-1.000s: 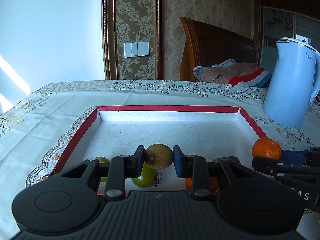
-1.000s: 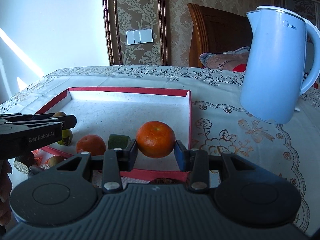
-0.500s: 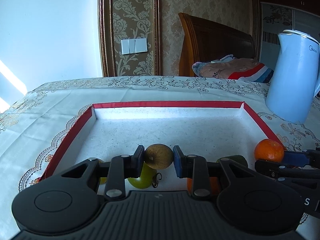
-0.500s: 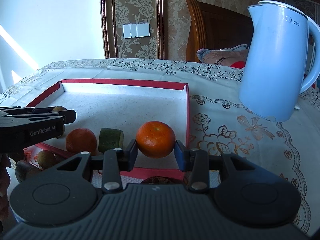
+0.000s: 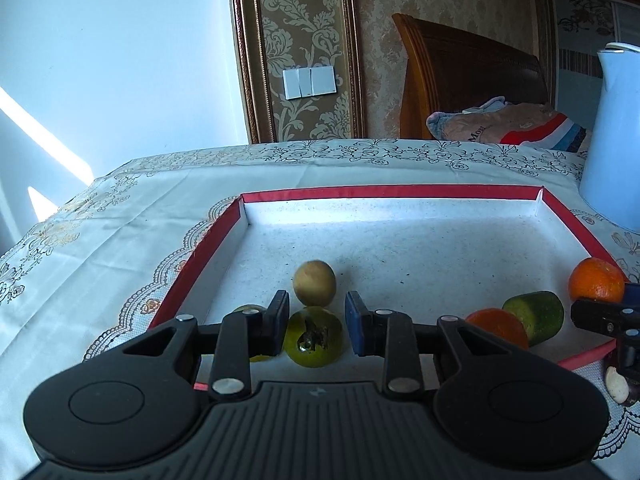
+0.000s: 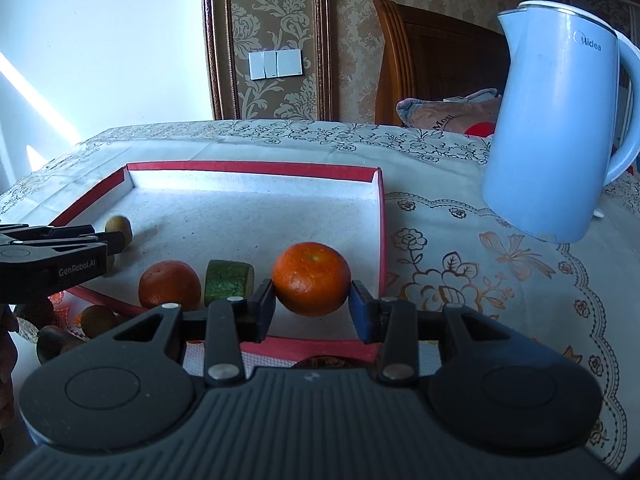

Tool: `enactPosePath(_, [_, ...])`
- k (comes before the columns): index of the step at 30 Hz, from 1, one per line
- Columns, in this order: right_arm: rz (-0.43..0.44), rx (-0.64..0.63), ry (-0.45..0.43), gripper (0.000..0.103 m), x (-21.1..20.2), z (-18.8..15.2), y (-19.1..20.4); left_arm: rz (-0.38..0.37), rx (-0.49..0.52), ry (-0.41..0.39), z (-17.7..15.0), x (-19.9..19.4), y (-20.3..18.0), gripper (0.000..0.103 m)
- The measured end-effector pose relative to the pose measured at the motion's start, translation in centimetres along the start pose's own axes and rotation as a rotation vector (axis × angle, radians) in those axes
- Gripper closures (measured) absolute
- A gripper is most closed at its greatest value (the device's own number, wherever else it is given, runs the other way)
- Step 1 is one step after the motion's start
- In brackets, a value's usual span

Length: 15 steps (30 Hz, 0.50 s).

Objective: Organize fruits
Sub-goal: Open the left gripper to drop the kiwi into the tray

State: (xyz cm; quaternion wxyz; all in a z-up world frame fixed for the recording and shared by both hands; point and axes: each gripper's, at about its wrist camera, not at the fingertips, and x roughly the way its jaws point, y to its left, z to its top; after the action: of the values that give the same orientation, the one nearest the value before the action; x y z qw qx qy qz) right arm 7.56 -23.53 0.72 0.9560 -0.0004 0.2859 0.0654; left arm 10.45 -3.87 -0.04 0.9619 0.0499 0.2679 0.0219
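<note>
On my left camera, the left gripper [image 5: 316, 322] has its jaws apart with nothing between them; the tan fruit [image 5: 314, 283] sits on the tray floor just past the fingertips, and a green fruit [image 5: 313, 336] with a dark stem lies below the gap. A yellowish fruit [image 5: 252, 312] peeks out behind the left finger. The red-edged tray [image 5: 384, 191] rests on a patterned tablecloth [image 5: 120, 232]. Further right I see an orange [image 5: 498, 326] touching a green chunk [image 5: 534, 318], then a second orange [image 5: 597, 279] at the tray's right edge, touching the blue pad of my right gripper [image 5: 624, 304]. Only this view shows a pale nut-like piece [image 5: 618, 386] outside the tray's near right corner.

On my right camera, the left gripper [image 6: 116, 240] enters from the left, with the tan fruit [image 6: 119, 227] beyond it. Only here do I see two dark fruits [image 6: 96, 320] lying outside the tray's near edge. Next come the orange [image 6: 169, 284] and the green chunk [image 6: 229, 283] inside the tray [image 6: 252, 168]. The right gripper [image 6: 312, 304] has its jaws set about as wide as the second orange [image 6: 311, 278], which sits between them; whether the pads press it I cannot tell. The whole blue kettle [image 6: 554, 120] stands on the cloth at right, whereas the left view catches only its edge.
</note>
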Motion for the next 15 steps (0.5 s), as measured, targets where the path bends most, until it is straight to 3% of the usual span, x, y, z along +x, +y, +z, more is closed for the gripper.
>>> enactPosePath(5, [0.015, 0.002, 0.004, 0.065, 0.4, 0.1, 0.5, -0.078, 0.03, -0.041, -0.2, -1.1, -0.9, 0.073])
enactPosePath(15, [0.032, 0.008, 0.009, 0.065, 0.7, -0.2, 0.8, -0.062, 0.048, -0.059, -0.5, -1.3, -1.7, 0.073])
